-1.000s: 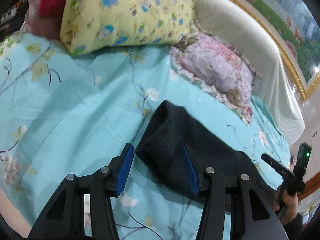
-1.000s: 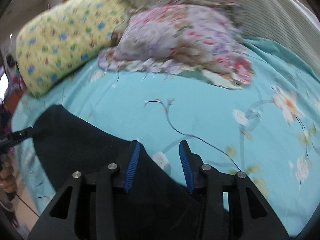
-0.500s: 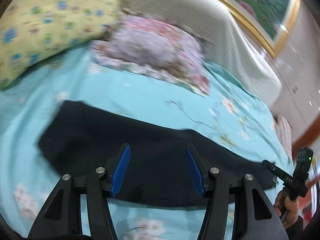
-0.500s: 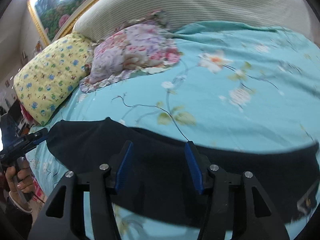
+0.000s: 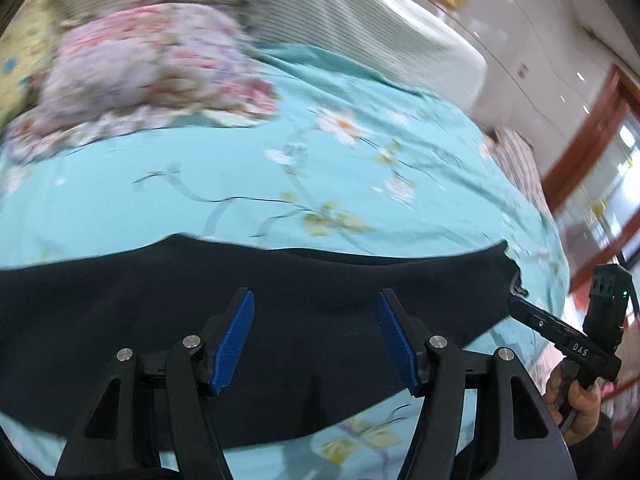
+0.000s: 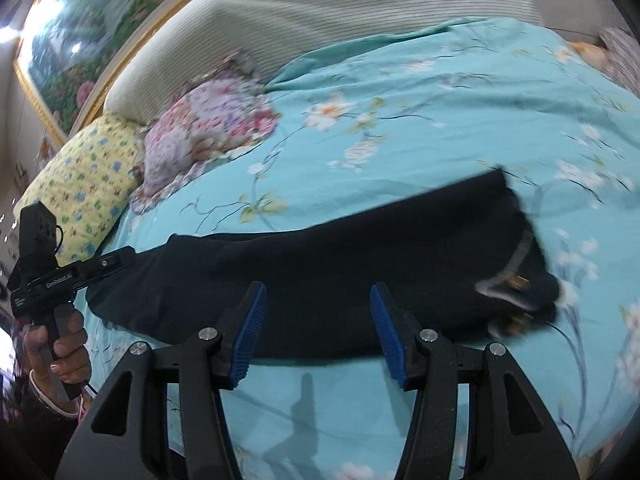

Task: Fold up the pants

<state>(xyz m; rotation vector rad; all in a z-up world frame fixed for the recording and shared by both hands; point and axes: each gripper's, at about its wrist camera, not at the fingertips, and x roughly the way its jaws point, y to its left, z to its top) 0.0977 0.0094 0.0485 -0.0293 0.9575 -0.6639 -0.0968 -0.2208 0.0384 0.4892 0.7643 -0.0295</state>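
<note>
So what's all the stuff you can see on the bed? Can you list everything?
Long black fabric pants: one, black, stretched flat across the near part of the bed, grey waistband at the right end.
Turquoise flowered bedsheet: one, turquoise with white blossoms, covering the bed under the pants.
Pink and lilac floral ruffled pillow: one, pink and lilac, at the head of the bed.
Yellow pillow with blue flowers: one, yellow, left of the floral pillow.
White ribbed padded headboard: one, off-white, behind the pillows.
Gold-framed landscape painting: one, green and gold, on the wall above.
Left gripper: one, black with blue fingers, jaws opening, nothing between them, above the pants.
Right gripper: one, black with blue fingers, open above the pants' near edge.
</note>
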